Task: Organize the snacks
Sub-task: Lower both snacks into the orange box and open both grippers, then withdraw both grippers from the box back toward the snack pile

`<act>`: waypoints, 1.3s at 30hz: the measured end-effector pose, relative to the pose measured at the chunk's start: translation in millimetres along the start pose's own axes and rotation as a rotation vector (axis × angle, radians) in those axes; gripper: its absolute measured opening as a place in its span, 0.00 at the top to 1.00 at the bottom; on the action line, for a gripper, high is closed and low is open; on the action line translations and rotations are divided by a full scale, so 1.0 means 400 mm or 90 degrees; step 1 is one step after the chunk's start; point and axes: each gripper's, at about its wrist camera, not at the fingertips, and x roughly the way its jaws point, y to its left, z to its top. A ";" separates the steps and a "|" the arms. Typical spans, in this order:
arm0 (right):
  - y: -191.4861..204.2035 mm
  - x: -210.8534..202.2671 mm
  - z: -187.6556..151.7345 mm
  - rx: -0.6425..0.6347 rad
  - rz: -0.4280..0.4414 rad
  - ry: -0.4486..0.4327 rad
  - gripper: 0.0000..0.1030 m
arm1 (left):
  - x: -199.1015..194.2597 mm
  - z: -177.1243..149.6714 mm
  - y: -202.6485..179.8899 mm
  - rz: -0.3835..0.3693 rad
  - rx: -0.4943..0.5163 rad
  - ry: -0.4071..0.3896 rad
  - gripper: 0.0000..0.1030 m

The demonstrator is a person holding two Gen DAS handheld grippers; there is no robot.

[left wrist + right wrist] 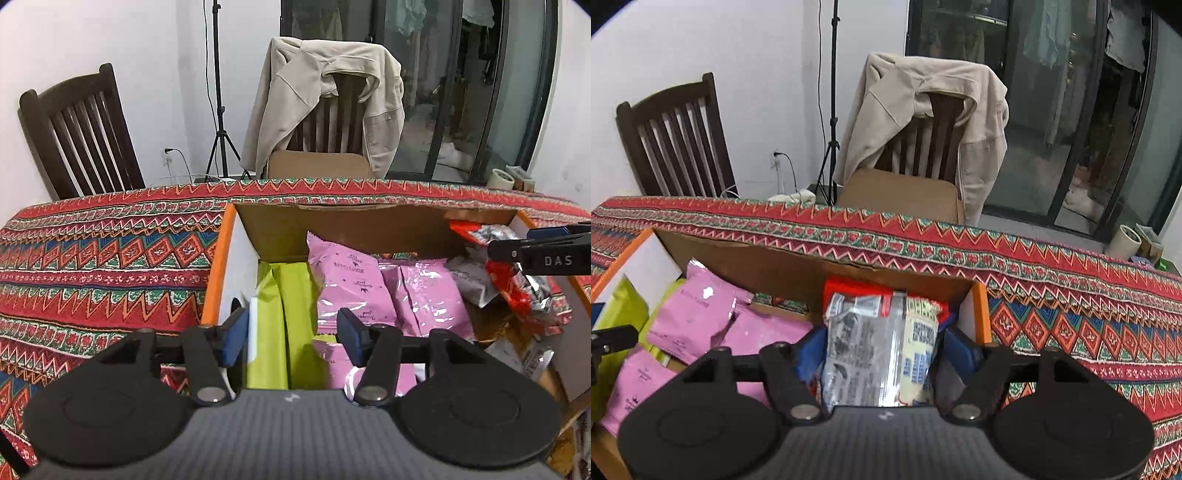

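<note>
We see a bench (92,266) under a zigzag-patterned red cloth, chairs behind. Pink snack packets (347,280) lie in the cardboard box (332,221). Left tongs (291,332) gape empty; right tongs (882,350) straddle a silver packet (879,343), grip unclear.

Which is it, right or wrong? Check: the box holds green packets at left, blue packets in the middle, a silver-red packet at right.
Wrong: the left wrist view shows the middle packets in the box are pink, not blue. The green packets left and silver-red packet right stand.
</note>
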 end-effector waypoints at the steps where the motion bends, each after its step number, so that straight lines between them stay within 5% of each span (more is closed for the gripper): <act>1: -0.005 -0.012 -0.002 0.004 0.003 -0.010 0.33 | -0.009 0.004 -0.001 0.002 -0.002 -0.005 0.47; 4: -0.017 -0.061 0.007 0.017 0.008 -0.047 0.39 | -0.040 0.021 0.004 0.000 -0.005 -0.018 0.47; 6: -0.022 -0.088 0.012 0.016 0.017 -0.057 0.81 | -0.070 0.031 0.010 -0.005 -0.011 -0.025 0.47; 7: -0.023 -0.102 0.013 0.015 0.023 -0.055 0.87 | -0.087 0.036 0.011 -0.006 -0.013 -0.030 0.47; 13: -0.024 -0.218 0.013 0.015 0.054 -0.058 0.87 | -0.258 0.051 0.010 -0.024 -0.012 -0.060 0.46; 18: -0.021 -0.427 -0.015 -0.016 0.078 -0.096 0.83 | -0.465 0.004 0.009 -0.046 0.003 -0.102 0.27; 20: -0.027 -0.535 -0.052 -0.034 0.091 -0.120 0.72 | -0.550 -0.037 0.006 -0.055 0.014 -0.126 0.20; 23: -0.037 -0.680 -0.133 -0.047 0.108 -0.156 0.32 | -0.667 -0.125 0.008 -0.077 0.017 -0.151 0.09; 24: -0.039 -0.731 -0.171 -0.054 0.113 -0.171 0.27 | -0.704 -0.167 0.007 -0.083 0.012 -0.160 0.07; 32: -0.052 -1.031 -0.508 -0.050 0.148 -0.265 0.10 | -0.892 -0.527 -0.039 -0.087 0.006 -0.208 0.02; 39: -0.008 -1.103 -0.801 0.018 0.125 -0.275 0.00 | -0.954 -0.764 -0.092 -0.072 -0.012 -0.186 0.01</act>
